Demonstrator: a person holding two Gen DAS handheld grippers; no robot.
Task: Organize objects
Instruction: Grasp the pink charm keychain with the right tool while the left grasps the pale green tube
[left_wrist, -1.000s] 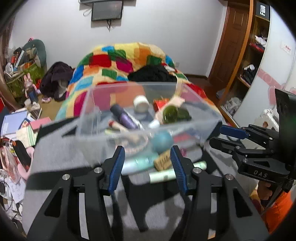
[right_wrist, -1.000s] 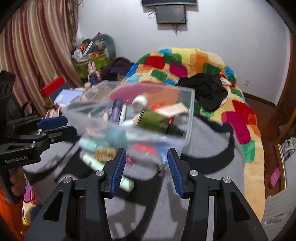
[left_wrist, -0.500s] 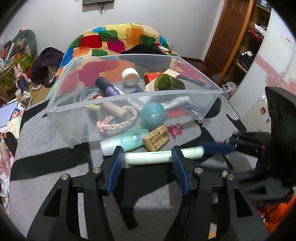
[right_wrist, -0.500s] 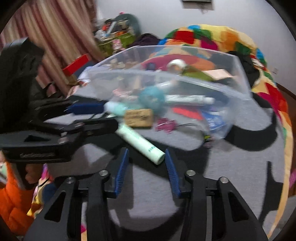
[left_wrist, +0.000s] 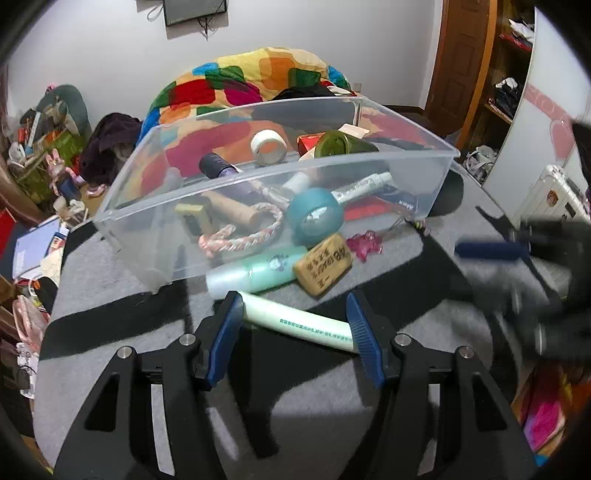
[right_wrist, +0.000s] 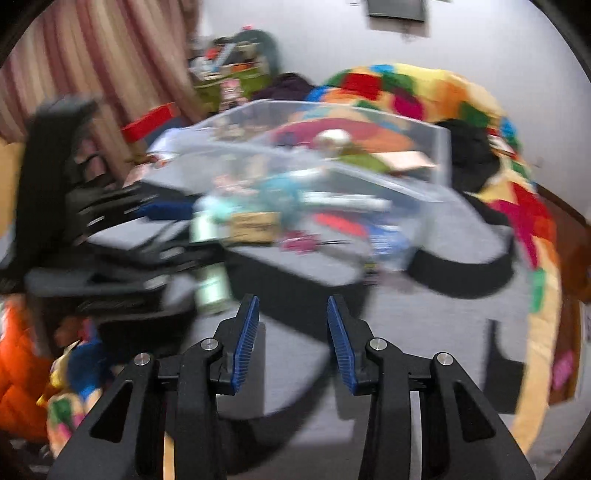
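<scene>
A clear plastic bin (left_wrist: 424, 170) lies tipped on the grey cloth, with several toiletries spilling from it. A pale green tube (left_wrist: 299, 325) lies crosswise between the fingers of my open left gripper (left_wrist: 295, 314). Behind it are a mint bottle (left_wrist: 255, 271), a tan block (left_wrist: 323, 264), a teal tape roll (left_wrist: 314, 216) and a pink clip (left_wrist: 364, 243). My right gripper (right_wrist: 291, 314) is open and empty over bare cloth; its view is blurred, with the bin (right_wrist: 439, 147) ahead. It shows blurred at the right of the left wrist view (left_wrist: 491, 249).
A bed with a multicoloured quilt (left_wrist: 258, 77) lies behind the bin. Clutter is piled at the left (left_wrist: 40, 147). A wooden door and shelves (left_wrist: 476, 62) stand at the right. The grey cloth (left_wrist: 317, 410) has black stripes.
The bin has gone from raised to tipped on the cloth, with items spilled out. My left gripper has closed in around the green tube. My right gripper has swung away, blurred.
</scene>
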